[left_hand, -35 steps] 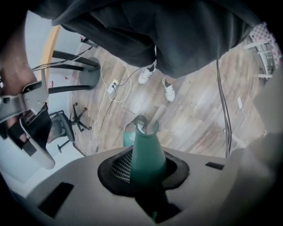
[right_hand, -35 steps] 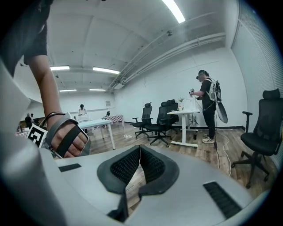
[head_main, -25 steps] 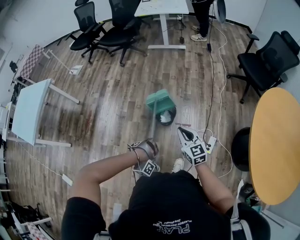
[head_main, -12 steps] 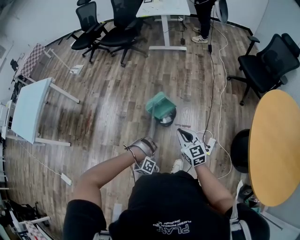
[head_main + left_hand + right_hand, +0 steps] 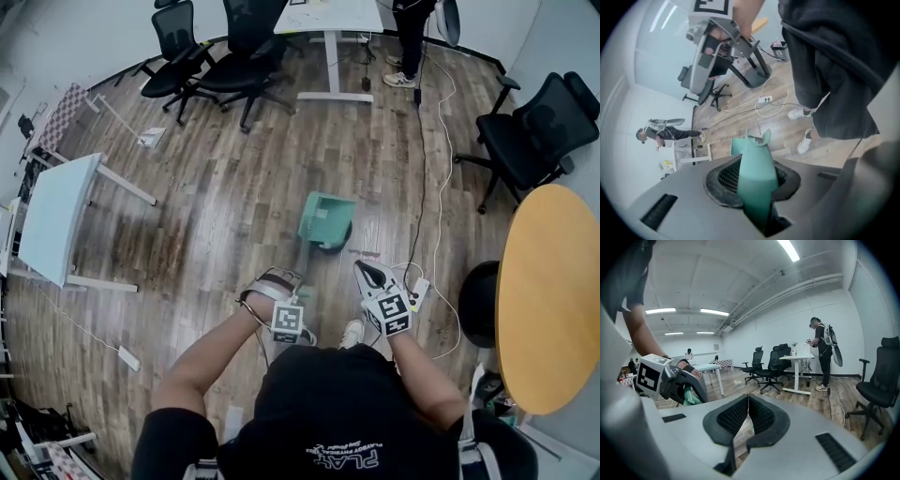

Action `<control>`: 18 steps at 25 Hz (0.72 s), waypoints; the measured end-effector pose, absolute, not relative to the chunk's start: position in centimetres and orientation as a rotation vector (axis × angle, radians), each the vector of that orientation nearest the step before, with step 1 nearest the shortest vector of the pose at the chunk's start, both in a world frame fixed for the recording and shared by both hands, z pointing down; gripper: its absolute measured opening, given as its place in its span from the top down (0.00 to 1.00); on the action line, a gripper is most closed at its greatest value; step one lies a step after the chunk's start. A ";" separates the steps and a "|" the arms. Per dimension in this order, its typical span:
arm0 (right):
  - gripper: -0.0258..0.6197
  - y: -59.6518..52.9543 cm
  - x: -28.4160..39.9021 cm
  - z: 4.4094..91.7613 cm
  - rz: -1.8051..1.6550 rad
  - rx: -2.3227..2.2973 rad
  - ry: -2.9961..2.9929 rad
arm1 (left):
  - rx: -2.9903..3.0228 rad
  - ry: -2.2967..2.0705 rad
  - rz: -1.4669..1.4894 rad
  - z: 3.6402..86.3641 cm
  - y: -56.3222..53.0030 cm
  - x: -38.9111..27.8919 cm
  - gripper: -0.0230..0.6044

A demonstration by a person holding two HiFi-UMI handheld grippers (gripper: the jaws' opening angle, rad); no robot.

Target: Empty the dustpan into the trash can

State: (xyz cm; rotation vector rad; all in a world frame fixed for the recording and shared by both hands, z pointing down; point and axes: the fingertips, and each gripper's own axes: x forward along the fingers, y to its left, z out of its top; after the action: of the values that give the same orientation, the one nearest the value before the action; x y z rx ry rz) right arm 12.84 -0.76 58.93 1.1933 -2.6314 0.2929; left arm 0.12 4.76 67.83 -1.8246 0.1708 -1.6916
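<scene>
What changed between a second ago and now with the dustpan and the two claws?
The left claw, shut on the handle of the green plastic dustpan, has rolled, turning the pan above the round black trash can and hiding more of its opening. Nothing was taken or let go. The right claw stayed shut, empty and in place; the can stands where it did.

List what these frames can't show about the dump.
- Trash can contents: in the head view, the dustpan covers most of the opening.
- Debris left in the dustpan: too small in the head view; the left gripper view shows mostly its handle.
- Trash can in the left gripper view: not visible past the dustpan.
</scene>
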 end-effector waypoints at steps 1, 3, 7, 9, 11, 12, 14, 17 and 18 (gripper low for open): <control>0.92 -0.9 12.7 59.0 0.294 1.193 -2.629 | -1.859 0.216 -1.686 67.5 4.4 -0.1 0.81; 0.92 -1.0 12.6 59.0 0.293 1.189 -2.624 | -1.925 0.309 -1.675 67.0 3.8 -0.4 0.81; 0.92 -1.6 11.9 59.0 0.297 1.192 -2.622 | -2.022 0.488 -1.646 66.2 2.6 -1.4 0.81; 0.92 -1.8 11.4 58.9 0.292 1.186 -2.624 | -2.078 0.593 -1.622 65.6 1.8 -2.1 0.81; 0.92 -2.1 10.9 58.7 0.283 1.171 -2.624 | -2.148 0.728 -1.590 64.6 0.7 -3.1 0.81; 0.92 -2.3 10.6 58.6 0.278 1.162 -2.624 | -2.194 0.803 -1.575 64.2 0.1 -3.7 0.81; 0.92 -2.7 10.0 58.4 0.268 1.148 -2.626 | -2.310 0.948 -1.549 64.0 -0.8 -4.9 0.81; 0.92 -3.2 9.0 57.9 0.243 1.129 -2.636 | -2.474 1.148 -1.482 64.3 -1.3 -6.4 0.81; 0.92 -3.4 8.7 57.7 0.234 1.122 -2.639 | -2.514 1.215 -1.451 64.3 -1.3 -6.7 0.81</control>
State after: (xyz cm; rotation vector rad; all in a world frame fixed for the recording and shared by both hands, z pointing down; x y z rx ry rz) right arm 8.68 -3.37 57.69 1.1224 -2.6391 0.2335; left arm -6.74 -1.34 64.32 -2.5143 1.2152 -1.4515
